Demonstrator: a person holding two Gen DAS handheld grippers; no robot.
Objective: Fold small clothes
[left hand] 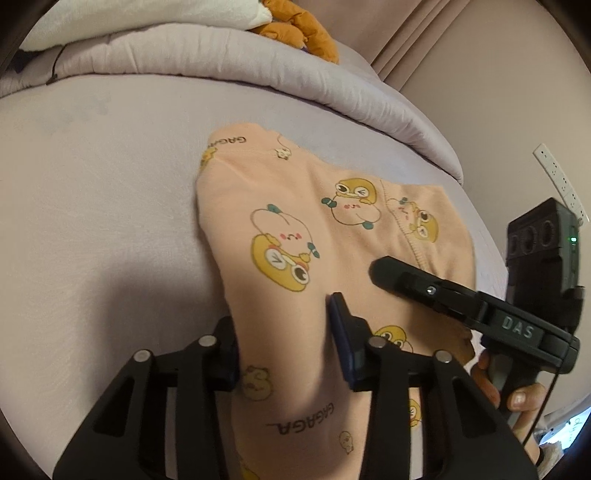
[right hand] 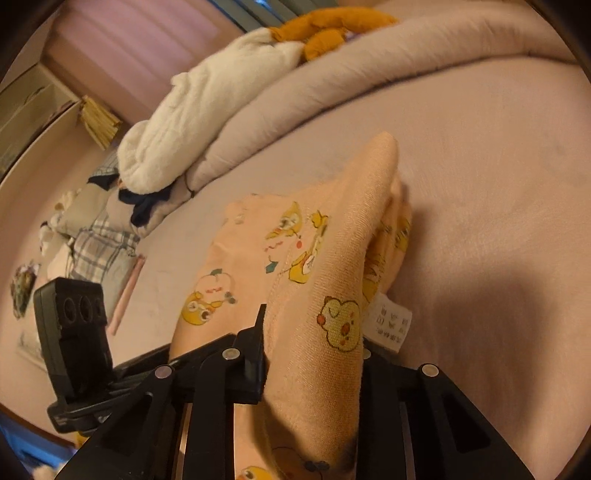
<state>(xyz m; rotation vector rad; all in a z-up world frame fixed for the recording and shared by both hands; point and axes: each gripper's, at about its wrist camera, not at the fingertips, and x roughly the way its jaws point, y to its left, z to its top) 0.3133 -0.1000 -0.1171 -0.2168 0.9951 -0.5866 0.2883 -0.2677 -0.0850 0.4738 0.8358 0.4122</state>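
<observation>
The peach garment [left hand: 280, 236] lies on the bed [left hand: 92, 184] partly folded, both the left gripper [left hand: 284, 332] and the right gripper [right hand: 314, 332] pinch its near edge, so the final fold is still left.

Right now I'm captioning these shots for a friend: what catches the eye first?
The peach garment printed with yellow cartoon ducks, spread mid-bed on the lilac sheet. Both claws pinch its near edge: the left claw and the right claw, beside the white care label. An orange plush lies beyond the rolled duvet.
</observation>
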